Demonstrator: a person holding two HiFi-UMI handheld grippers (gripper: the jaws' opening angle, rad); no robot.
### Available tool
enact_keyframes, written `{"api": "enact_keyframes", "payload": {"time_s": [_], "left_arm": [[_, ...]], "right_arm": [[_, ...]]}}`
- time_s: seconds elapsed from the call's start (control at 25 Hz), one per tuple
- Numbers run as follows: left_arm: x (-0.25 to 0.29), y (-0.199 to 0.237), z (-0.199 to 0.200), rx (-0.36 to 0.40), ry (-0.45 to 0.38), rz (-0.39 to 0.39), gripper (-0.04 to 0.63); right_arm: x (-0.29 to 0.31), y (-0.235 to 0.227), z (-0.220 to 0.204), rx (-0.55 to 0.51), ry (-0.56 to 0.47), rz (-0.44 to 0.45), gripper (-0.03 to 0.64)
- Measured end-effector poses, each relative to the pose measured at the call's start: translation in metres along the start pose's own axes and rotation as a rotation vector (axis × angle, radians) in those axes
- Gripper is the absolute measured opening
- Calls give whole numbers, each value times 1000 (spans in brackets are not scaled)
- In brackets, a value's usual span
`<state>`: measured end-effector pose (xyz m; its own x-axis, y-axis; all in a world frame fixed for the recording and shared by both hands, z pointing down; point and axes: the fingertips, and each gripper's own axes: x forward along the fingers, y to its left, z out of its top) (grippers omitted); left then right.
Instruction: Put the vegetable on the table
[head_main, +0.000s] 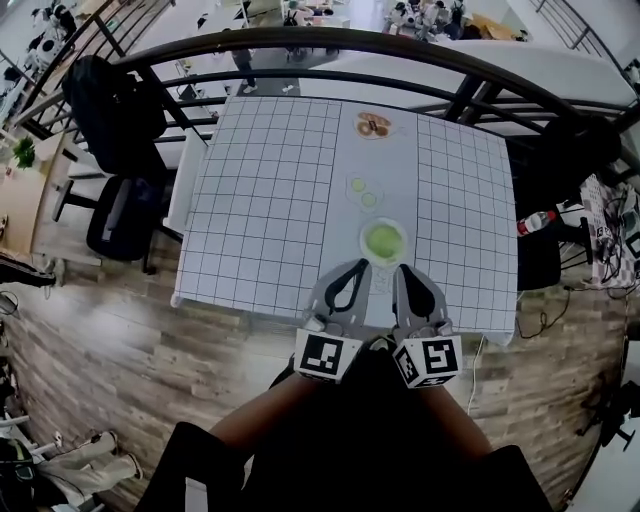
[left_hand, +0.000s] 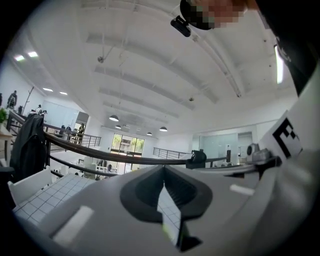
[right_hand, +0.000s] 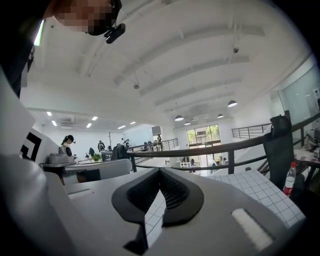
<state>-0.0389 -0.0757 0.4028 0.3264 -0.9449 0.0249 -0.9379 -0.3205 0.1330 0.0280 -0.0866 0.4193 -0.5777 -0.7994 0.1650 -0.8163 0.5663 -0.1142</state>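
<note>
I am holding the left gripper (head_main: 360, 266) and right gripper (head_main: 401, 270) side by side at the table's (head_main: 260, 200) near edge, both closed (nothing gripped). The green vegetable (head_main: 383, 240) is sitting just ahead of the tips.

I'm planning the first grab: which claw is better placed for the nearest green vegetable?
Right, marginally. The right claw and left claw both sit shut and empty just short of the green vegetable; the right looks slightly nearer.

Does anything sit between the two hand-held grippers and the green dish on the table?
Nothing visible does. The left hand-held gripper and right hand-held gripper, both shut, hang over the table at its near edge. The green dish is just ahead across bare cloth. Two small green slices lie beyond it.
</note>
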Motion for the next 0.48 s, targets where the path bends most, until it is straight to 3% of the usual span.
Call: {"api": "enact_keyframes", "payload": {"time_s": [0.48], "left_arm": [[-1, 6, 7, 56, -20, -8, 9]], "right_arm": [[0, 10, 7, -40, -41, -15, -3]]}}
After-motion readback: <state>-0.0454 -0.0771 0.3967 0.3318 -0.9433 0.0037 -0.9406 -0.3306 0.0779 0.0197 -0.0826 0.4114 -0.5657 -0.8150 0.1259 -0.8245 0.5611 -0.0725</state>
